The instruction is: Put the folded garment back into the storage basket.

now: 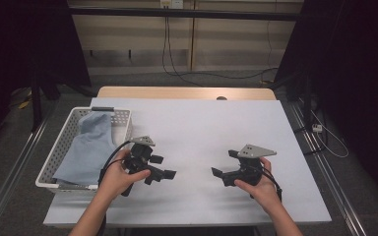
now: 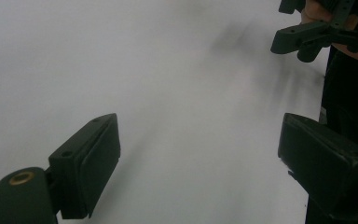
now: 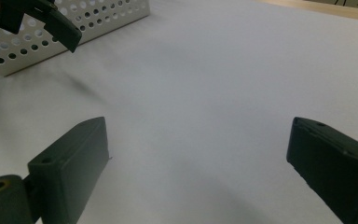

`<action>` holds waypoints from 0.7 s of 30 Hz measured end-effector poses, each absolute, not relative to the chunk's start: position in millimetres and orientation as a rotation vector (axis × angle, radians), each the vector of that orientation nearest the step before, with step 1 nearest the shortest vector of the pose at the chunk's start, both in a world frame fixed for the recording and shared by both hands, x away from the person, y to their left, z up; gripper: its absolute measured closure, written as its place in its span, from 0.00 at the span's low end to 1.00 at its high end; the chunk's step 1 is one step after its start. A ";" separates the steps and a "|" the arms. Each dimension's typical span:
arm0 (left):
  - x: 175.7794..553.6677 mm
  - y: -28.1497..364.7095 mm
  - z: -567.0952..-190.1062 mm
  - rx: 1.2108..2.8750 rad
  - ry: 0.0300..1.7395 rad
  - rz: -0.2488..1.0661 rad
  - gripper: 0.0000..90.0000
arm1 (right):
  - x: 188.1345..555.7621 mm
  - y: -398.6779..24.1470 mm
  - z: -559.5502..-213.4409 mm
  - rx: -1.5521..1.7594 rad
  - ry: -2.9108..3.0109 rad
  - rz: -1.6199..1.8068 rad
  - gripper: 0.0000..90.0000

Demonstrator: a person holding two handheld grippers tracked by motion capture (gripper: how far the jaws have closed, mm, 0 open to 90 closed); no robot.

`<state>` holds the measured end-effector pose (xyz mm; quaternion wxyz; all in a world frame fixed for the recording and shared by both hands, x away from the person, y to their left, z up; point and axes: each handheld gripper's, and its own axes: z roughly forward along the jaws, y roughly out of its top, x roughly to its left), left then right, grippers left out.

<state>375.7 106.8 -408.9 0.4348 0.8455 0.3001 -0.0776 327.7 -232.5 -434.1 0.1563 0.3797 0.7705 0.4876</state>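
Two grippers over one white table (image 1: 197,123), jaws facing each other across bare surface. Left gripper (image 1: 163,166): jaws spread wide, nothing between them. Right gripper (image 1: 224,165): jaws likewise wide, empty. One white perforated basket (image 1: 123,120) sits at the table's left edge, just beside the left gripper. Inside lies one blue-grey cloth (image 1: 86,147), possibly more than one piece; folds unclear.

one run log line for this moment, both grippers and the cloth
left gripper: open, empty, over table | right gripper: open, empty, over table | blue cloth: in white basket, untouched
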 end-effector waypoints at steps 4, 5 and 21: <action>375.0 105.9 -409.6 2.099 0.736 -0.199 0.14 | 327.8 -232.5 -434.7 1.087 2.210 1.394 0.05; 374.8 105.8 -409.5 2.099 0.734 -0.196 0.14 | 327.8 -232.8 -434.6 1.085 2.209 1.395 0.05; 369.0 114.1 -416.3 2.116 0.711 -0.167 0.12 | 326.4 -234.3 -433.5 1.083 2.206 1.395 0.05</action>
